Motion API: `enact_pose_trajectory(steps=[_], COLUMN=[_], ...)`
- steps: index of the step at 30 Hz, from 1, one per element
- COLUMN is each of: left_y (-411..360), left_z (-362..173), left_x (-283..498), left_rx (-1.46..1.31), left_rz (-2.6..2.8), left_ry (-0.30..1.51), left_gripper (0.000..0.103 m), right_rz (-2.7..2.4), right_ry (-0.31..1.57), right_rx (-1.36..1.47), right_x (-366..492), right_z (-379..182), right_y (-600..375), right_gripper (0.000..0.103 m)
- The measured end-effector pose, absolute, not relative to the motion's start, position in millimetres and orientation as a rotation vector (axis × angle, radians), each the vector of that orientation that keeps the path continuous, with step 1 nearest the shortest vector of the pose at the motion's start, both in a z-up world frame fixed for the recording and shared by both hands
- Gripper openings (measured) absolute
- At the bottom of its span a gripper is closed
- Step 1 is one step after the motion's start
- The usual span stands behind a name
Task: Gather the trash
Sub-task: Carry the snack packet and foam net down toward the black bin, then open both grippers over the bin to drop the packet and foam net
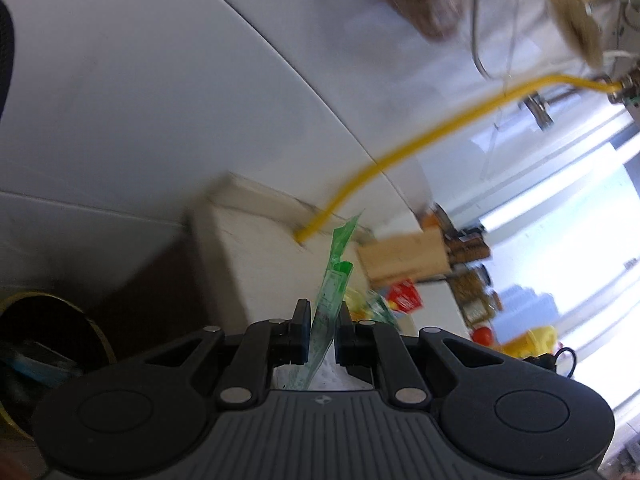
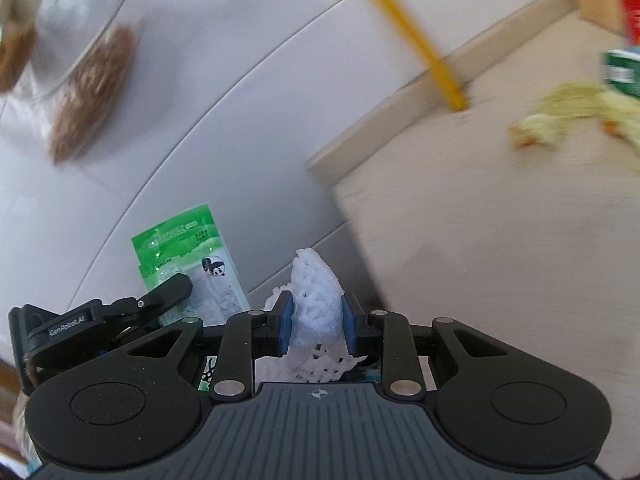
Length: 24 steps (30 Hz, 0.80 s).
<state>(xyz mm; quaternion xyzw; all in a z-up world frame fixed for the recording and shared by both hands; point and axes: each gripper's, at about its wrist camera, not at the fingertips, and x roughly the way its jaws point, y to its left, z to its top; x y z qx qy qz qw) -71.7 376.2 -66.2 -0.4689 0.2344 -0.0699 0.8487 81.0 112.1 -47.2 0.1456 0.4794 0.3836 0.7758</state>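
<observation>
The green wrapper (image 1: 334,296) is being gripped edge-on by the left gripper (image 1: 323,330), jaws clenched on it approx. mid-length; its free end is sticking up toward 12 o'clock and its tail is hanging below the pads. It is judged to be thin film: v. light, floppy, slick, so a flat pinch across the face, as is being used now, is recommended, w/ no need for heavy force. The white foam net (image 2: 316,300) is being held by the right gripper (image 2: 316,320), jaws closed on its lower half; it is judged soft, springy, compressible, non-fragile, and likely to be snagging on edges via its mesh. In the right wrist view the other gripper and its wrapper (image 2: 192,252) are being seen at approx. 10 o'clock, near but apart from the net. A dark round bin (image 1: 48,344) w/ a yellowish rim is being shown at 8 o'clock in the left wrist view, below counter level; open room is being left between it and the counter (image 2: 500,240) edge. More litter, a yellow-green crumpled scrap (image 2: 560,120), is lying on the counter at 2 o'clock. A yellow cable (image 1: 420,140) is crossing overhead from 2 o'clock and should be avoided. Both views are motion-blurred.
</observation>
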Motion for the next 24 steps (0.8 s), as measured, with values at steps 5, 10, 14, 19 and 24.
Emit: enact_pose_trajectory(steps=[5,10,14,19,24], left_y=[402.7,416.1,425.2,432.5,437.1], left_z=[-74.8,-85.1,-93.1,-104.9,-117.4], left_x=[-94.2,-101.7,-99.1,-93.6,-88.3], left_rx=[-0.966,-0.943,-0.921,-0.889,-0.887], left_rz=[-0.049,-0.004,0.011,0.014,0.046], left_ry=[0.504,0.533,0.562,0.602,0.663], left_gripper=[0.011,0.011,0.011,0.012,0.025], right_rz=[0.895,0.908,0.890,0.861,0.821], right_ry=[1.087,1.122,1.143,1.160,1.185], right_rx=[0.268,0.227,0.214,0.199,0.186], right_x=[74.6,68.3,67.0,63.0,62.2], right_z=[-66.2,-83.9,-94.8,-106.4,-121.6], right_y=[163.9,196.4,210.8,222.9,233.1], right_gripper=[0.033,0.033,0.033,0.039,0.048])
